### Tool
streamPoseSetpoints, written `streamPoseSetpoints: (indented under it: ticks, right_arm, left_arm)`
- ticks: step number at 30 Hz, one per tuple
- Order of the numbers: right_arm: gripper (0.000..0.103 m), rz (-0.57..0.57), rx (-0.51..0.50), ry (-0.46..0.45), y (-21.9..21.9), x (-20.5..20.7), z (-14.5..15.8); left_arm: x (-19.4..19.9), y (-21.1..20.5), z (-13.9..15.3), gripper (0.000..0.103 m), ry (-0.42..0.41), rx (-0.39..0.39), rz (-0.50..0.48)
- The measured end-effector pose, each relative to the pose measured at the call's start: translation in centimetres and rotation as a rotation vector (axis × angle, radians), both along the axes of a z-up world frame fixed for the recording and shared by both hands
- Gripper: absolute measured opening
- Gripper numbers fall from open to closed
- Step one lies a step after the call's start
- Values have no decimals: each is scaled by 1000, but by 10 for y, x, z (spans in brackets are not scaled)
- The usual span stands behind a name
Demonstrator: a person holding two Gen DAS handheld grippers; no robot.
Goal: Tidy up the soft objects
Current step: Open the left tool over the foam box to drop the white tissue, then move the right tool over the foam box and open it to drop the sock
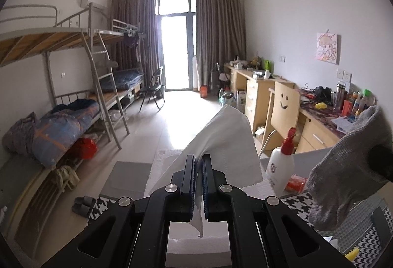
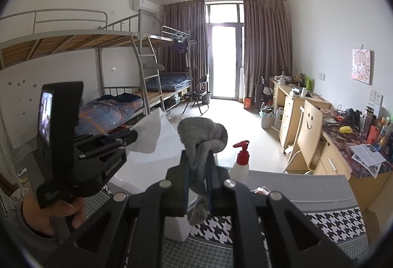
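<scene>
My left gripper (image 1: 199, 159) is shut on a white tissue (image 1: 223, 137), which fans out above and ahead of the fingers. A torn end hangs below them. My right gripper (image 2: 197, 155) is shut on a grey sock (image 2: 203, 132), whose bunched top bulges above the fingers while its tail dangles underneath. In the right wrist view the left gripper (image 2: 133, 136) is at the left, held by a hand (image 2: 49, 214), with the tissue (image 2: 149, 135) sticking out to the right. In the left wrist view the sock (image 1: 348, 169) hangs at the right edge. A white box (image 2: 147, 169) lies under both grippers.
A white pump bottle with a red top (image 2: 240, 159) and an orange packet (image 1: 296, 182) sit on the houndstooth-covered table (image 2: 331, 221). A smiley-face chair (image 2: 310, 132) and a cluttered desk (image 2: 343, 145) are on the right. Bunk beds (image 2: 118, 110) line the left wall, and slippers (image 1: 82, 204) lie on the floor.
</scene>
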State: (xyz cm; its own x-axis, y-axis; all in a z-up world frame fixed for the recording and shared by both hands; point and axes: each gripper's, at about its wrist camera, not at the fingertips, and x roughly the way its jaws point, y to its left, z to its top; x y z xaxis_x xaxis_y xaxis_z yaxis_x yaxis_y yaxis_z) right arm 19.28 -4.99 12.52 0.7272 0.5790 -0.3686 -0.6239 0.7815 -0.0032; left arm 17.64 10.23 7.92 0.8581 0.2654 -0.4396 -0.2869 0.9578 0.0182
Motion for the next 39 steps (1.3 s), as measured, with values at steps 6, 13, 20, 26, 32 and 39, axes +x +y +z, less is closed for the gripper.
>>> streamPoseSetpoints:
  ticks: [6,13,20,26,32,39]
  right_arm:
    - [15,8,-7,10,1,4,-5]
    - [15,4,-11,15,3,5,-4]
    - [15,8,-19,18,7,8,-2]
    - [15,8,-18,14,7,8,-1]
    - [15,10,-23,3,13,8,4]
    - [15,28,-34,-3,22,9,6]
  left_arm:
    - [8,9,-6,6,33,-16,4]
    - [17,17,-16,7,89,-39,-2]
    - [15,21,-18,72,85,-66,-2]
    - [9,21,-16,99,70,-61,-3]
    - [3,17,-14,102,79,3,8]
    - [-6,19,-16,102,108,23,48]
